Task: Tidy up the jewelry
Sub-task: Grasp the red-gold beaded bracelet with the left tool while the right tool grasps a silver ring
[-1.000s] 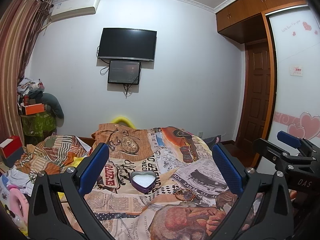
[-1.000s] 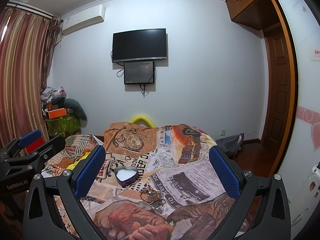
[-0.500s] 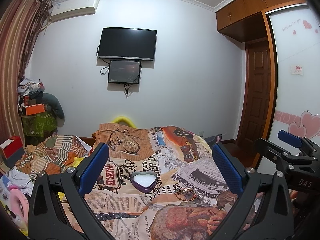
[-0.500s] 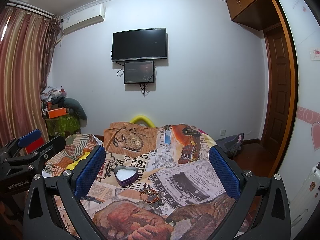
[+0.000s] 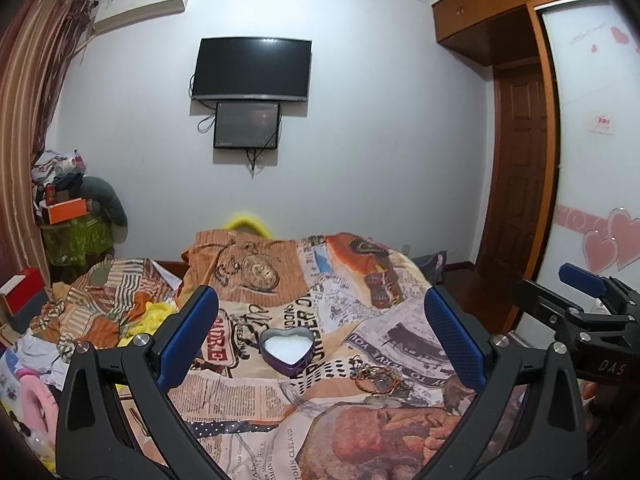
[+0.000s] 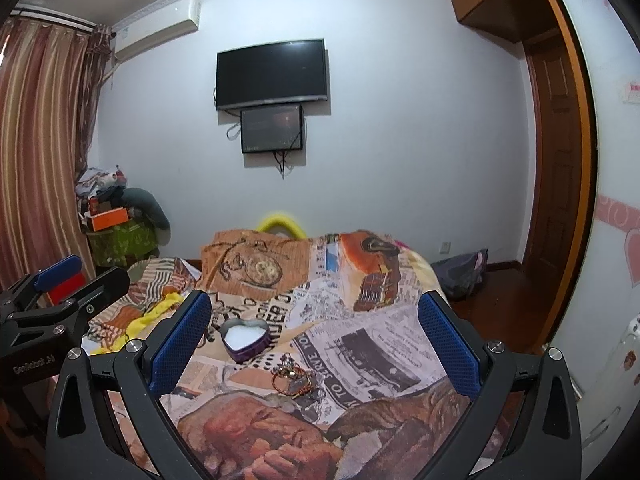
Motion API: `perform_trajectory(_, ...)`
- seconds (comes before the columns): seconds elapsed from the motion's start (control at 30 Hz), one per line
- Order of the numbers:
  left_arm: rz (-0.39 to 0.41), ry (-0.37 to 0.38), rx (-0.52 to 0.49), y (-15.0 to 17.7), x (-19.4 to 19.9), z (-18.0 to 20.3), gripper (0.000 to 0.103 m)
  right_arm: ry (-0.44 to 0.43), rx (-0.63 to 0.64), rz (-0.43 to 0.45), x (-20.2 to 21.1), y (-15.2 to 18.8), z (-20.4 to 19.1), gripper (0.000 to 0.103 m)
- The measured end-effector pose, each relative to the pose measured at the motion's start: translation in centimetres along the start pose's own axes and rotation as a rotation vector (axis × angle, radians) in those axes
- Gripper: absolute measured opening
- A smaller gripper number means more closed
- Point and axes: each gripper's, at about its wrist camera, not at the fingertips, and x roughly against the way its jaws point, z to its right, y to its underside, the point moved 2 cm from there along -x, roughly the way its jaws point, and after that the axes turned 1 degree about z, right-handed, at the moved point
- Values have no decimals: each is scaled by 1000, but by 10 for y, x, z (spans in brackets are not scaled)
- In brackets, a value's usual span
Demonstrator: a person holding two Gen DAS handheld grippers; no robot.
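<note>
A purple heart-shaped box [image 5: 287, 350] with a white lining sits open on the patterned bedspread; it also shows in the right wrist view [image 6: 245, 339]. A small pile of bracelets and chains [image 5: 376, 376] lies just right of and nearer than the box, and shows in the right wrist view [image 6: 294, 377]. My left gripper [image 5: 320, 344] is open and empty, held above the bed short of the box. My right gripper [image 6: 316, 344] is open and empty, short of the jewelry. Each gripper shows at the edge of the other's view.
The bed [image 5: 360, 304] is covered with a newspaper-print quilt, with rumpled bedding [image 5: 100, 300] at its left. A cluttered stand [image 5: 72, 228] is at the far left, a TV [image 5: 252, 70] on the far wall, a wooden door [image 5: 516, 176] at right.
Both views are nearly the same as before. The grippers have stayed open and almost still.
</note>
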Motion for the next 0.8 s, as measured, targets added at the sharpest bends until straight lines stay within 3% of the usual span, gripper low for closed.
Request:
perform_trajectory(0.23,-127,-24,-14,23,-48,-4,103,37,-52,-103,-32,19,25,103)
perform_trajectory(0.43,-284,-18,20,56,-100,-16,103,116,-37,-183,-61,41,48,102)
perform_trajectory(0.63,-443,59,46,87,-146,-19,85,87,-28,-303,-93,59,64,101)
perform_trajectory(0.8,-548,140,71,103,-172,-14,65,18,-8,-397,-114,73,67,82)
